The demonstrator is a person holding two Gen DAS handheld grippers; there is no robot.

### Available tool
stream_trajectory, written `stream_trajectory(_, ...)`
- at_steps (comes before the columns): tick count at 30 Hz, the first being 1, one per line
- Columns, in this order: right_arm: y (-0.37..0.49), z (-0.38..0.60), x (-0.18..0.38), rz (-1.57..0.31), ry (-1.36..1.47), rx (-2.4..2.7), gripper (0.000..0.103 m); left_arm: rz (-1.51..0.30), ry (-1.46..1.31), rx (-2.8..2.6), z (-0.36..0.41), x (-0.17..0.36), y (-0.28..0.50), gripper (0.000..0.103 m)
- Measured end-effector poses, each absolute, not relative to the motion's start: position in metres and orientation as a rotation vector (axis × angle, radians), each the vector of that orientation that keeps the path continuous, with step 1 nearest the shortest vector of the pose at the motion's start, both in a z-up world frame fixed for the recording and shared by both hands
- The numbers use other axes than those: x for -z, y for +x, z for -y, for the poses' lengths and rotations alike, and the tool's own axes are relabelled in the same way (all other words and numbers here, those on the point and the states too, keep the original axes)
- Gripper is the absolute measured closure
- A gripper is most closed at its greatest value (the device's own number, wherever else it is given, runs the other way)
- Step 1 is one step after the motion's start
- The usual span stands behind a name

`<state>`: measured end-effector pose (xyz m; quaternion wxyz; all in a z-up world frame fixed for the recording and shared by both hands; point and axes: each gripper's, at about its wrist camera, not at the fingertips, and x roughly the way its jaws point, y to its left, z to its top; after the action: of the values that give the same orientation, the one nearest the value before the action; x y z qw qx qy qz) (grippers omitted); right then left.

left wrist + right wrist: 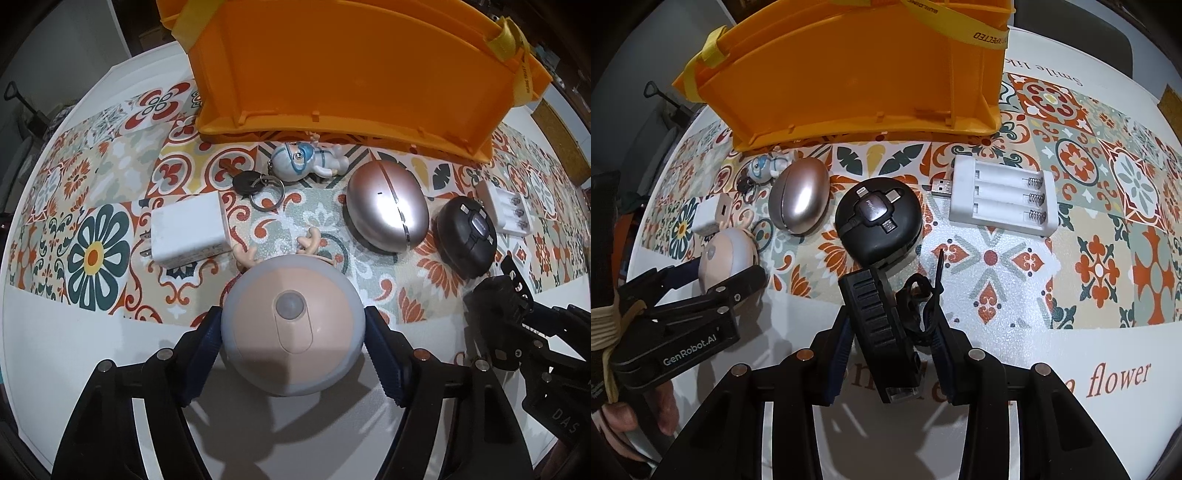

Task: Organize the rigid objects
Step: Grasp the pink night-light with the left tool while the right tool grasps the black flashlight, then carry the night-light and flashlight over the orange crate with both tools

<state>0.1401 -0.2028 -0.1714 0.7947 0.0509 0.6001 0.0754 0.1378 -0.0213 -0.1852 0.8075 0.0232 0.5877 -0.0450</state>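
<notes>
Two items are held ready for the orange bin (351,74): the left tool (293,345) is clamped on a round night-light (291,325), the right tool (890,343) on a black ribbed gadget (882,328).

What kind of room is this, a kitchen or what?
Probably a home table set up for sorting, though the room hardly shows. A flowery tile-patterned mat covers a white table, with an orange bin and small gadgets like a battery charger.

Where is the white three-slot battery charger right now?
The white three-slot battery charger lies on the patterned mat, right of the round black cable reel, near the orange bin's right corner.
</notes>
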Motion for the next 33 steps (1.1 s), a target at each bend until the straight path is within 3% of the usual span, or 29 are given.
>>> stream_trajectory(14, 0.116, 0.201, 0.131, -1.202, 0.112, -0.144, 0.063, -1.110, 0.069, 0.166, 0.029, 0.118, 0.101, 0.029)
stream_trajectory(33, 0.127, 0.197, 0.064, -1.021, 0.112, -0.135, 0.063, -0.936, 0.086, 0.209, 0.029, 0.040, 0.111, 0.029)
